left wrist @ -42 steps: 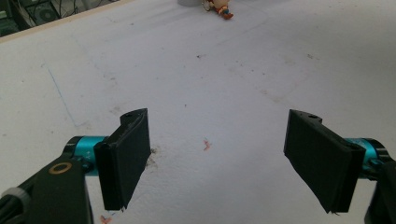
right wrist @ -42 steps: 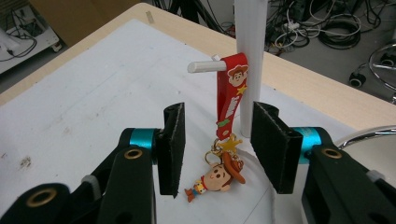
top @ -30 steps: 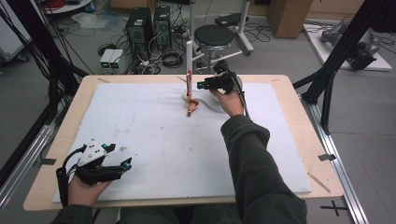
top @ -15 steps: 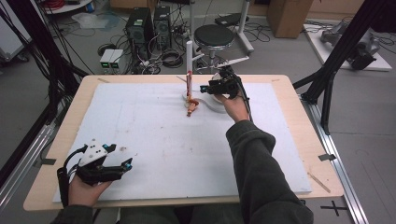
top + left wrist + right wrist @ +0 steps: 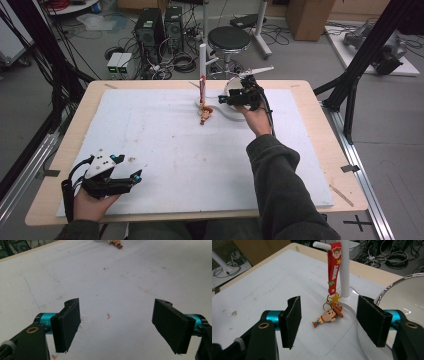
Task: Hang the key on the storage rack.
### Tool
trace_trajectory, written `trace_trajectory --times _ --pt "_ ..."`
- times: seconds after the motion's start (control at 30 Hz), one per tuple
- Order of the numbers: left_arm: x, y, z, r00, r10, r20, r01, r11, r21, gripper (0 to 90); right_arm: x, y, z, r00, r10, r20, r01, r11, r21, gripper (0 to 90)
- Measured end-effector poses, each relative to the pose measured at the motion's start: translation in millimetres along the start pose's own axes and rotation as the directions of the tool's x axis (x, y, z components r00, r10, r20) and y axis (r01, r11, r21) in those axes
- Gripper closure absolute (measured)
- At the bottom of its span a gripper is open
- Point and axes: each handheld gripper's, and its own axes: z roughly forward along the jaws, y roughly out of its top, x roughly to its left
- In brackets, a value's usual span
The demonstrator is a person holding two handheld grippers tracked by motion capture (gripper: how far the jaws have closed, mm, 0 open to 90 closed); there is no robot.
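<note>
A white stand [image 5: 202, 65] rises at the far middle of the table, with a short peg near its top. A red strap keychain [image 5: 334, 267] hangs from that peg beside the stand's post [image 5: 344, 267]. Its small cowboy figure [image 5: 328, 316] lies on the stand's flat base; in the high view the figure [image 5: 205, 115] sits just in front of the stand. My right gripper [image 5: 222, 98] is just right of the stand and open. In the right gripper view it [image 5: 329, 302] points at the figure with nothing between its jaws. My left gripper [image 5: 135, 176] rests open at the near left, jaws [image 5: 117, 305] over the bare board.
A white foam board [image 5: 165, 145] covers most of the wooden table [image 5: 320, 145]. A shiny round bowl-like object [image 5: 407, 295] sits right of the stand, close to my right gripper. Black frame legs stand at both sides of the table.
My right gripper has drawn slightly back and to the right from the stand. The keychain hangs as before, and the left gripper has not moved.
</note>
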Motion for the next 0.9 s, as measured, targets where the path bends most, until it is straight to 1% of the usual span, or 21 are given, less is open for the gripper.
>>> trace_trajectory --times 0.23,0.3,0.37,0.47,0.5,0.6,0.9 --pt "-0.4 0.1 0.7 1.0 0.003 0.003 -0.003 1.0 0.001 23.2 3.3 -1.7 -4.5 0.9999 -0.005 -0.01 0.005 1.0 -0.009 31.7" --pt "-0.3 0.1 0.6 1.0 0.004 0.002 -0.004 1.0 0.005 23.2 4.6 -2.2 -4.6 0.9998 -0.021 -0.005 0.021 1.0 -0.01 31.3" --pt "-0.3 0.1 0.5 1.0 0.004 0.001 -0.004 1.0 0.003 23.2 5.5 -3.5 -4.9 0.9996 -0.025 -0.01 0.025 1.0 -0.011 30.4" --pt "-0.2 0.2 0.5 1.0 0.004 0.003 -0.004 1.0 0.006 23.2 7.1 -5.8 -5.6 0.9994 -0.035 -0.002 0.035 0.999 -0.003 29.9" --pt "-0.3 0.2 0.6 1.0 0.005 0.001 -0.005 1.0 0.007 23.2 7.3 -6.9 -5.6 0.9993 -0.037 -0.002 0.037 0.999 -0.008 29.3" --pt "-0.2 0.3 1.0 1.0 0.008 0.002 -0.008 0.9999 0.007 23.2 7.0 -8.9 -6.7 0.9996 -0.029 -0.006 0.029 1.0 0.003 27.6" --pt "-0.1 0.5 1.0 1.0 0.009 0.001 -0.009 0.9999 0.009 23.2 9.8 -8.4 -12.3 0.9994 -0.033 -0.007 0.033 0.999 -0.014 23.8"
